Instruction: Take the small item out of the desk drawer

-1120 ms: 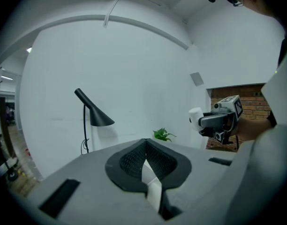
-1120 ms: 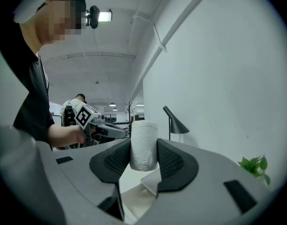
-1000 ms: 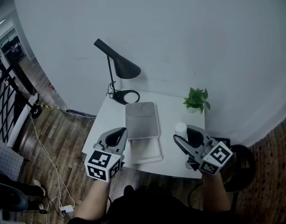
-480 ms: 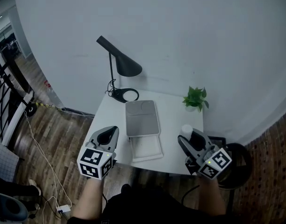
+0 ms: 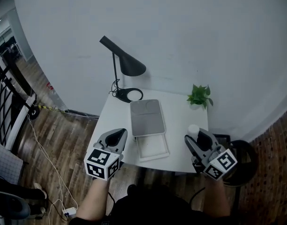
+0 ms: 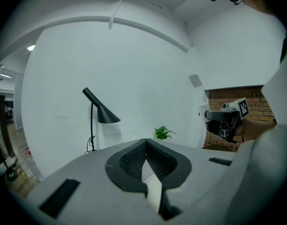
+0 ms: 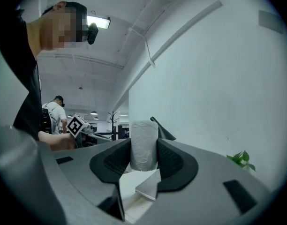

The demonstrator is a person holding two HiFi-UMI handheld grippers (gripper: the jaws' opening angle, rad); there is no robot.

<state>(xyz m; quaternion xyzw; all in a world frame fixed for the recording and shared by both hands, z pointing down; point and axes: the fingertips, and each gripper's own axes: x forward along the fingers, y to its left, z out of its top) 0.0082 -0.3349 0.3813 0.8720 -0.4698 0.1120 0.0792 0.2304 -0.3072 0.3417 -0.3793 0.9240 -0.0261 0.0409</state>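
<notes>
A flat grey drawer unit [image 5: 147,116] lies on the white desk [image 5: 181,118], and its shallow drawer [image 5: 153,146] is pulled out toward me and looks empty. My right gripper [image 5: 196,135] hovers over the desk's front right corner. It is shut on a small white roll [image 5: 193,129], which stands upright between the pads [image 7: 143,145]. My left gripper [image 5: 116,136] is at the desk's front left edge, left of the drawer. Its jaws meet at the tips with nothing between them [image 6: 144,146].
A black desk lamp [image 5: 127,65] stands at the desk's back left, and a small potted plant [image 5: 200,96] at its back right. A dark round seat [image 5: 243,159] sits right of the desk. A cable [image 5: 38,144] trails over the wood floor on the left.
My left gripper has drawn back to the left, away from the open drawer. The right gripper holds the white roll in about the same place.
</notes>
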